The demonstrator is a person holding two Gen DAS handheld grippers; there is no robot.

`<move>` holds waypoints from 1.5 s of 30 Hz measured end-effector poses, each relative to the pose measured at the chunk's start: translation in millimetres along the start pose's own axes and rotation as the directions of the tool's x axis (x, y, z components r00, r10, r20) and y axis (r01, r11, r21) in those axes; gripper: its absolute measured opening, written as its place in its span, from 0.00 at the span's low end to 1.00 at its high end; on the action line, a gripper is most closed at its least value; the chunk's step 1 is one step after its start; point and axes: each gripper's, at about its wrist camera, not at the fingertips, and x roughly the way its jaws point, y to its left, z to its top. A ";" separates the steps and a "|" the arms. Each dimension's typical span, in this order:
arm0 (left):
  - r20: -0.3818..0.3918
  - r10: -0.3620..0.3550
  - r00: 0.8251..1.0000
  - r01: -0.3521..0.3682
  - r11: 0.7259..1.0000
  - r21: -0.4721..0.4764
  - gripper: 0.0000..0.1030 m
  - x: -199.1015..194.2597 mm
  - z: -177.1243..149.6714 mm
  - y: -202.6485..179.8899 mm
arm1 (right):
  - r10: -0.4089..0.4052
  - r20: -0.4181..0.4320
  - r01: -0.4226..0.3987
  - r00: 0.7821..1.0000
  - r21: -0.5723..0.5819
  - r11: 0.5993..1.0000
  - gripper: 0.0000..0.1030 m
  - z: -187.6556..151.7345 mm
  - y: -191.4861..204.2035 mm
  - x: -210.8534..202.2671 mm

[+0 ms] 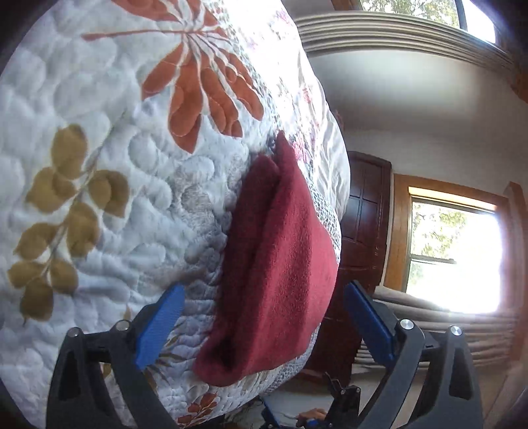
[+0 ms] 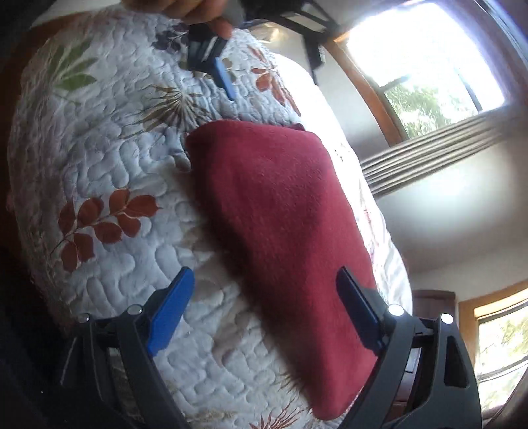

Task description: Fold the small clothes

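Item: one small dark red garment [image 2: 280, 211], fleece-like in texture, folded into a compact layered bundle and lying flat on a bed under a white quilted bedspread [image 2: 109, 158] printed with rust, olive and brown leaf sprays. In the left wrist view the same garment [image 1: 274, 264] shows its stacked folded edges along its left side and sits near the right edge of the bedspread [image 1: 99, 198]. Left gripper [image 1: 262, 316]: blue fingers [image 1: 161, 326] spread wide apart, holding nothing, the near end of the garment lying between them without visible contact. Right gripper [image 2: 267, 313]: blue fingers [image 2: 171, 313] likewise spread wide and empty, with the right finger in front of the garment's near right part; contact cannot be told. In the right wrist view the left gripper [image 2: 216, 71] shows again at the far side of the bed, beyond the garment's far edge, with a hand [image 2: 184, 11] on it at the top of the frame. Surroundings: sunlit windows [image 1: 452, 254], a dark wooden door [image 1: 363, 217], pale walls.
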 end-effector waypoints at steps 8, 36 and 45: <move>-0.133 -0.028 0.991 0.030 0.999 0.012 0.96 28.3 32.3 5.9 | -0.072 -0.101 0.060 0.992 -0.116 0.991 0.78 55.3 31.2 46.5; -0.267 -0.105 0.958 0.101 0.994 -0.029 0.96 107.1 77.3 -34.4 | -0.005 -0.070 0.018 0.998 0.183 0.983 0.12 102.9 -38.4 39.2; -0.231 -0.045 0.972 0.055 0.998 0.037 0.37 113.1 90.6 -70.4 | -0.023 -0.043 0.034 0.999 0.269 0.963 0.10 94.5 -61.2 25.5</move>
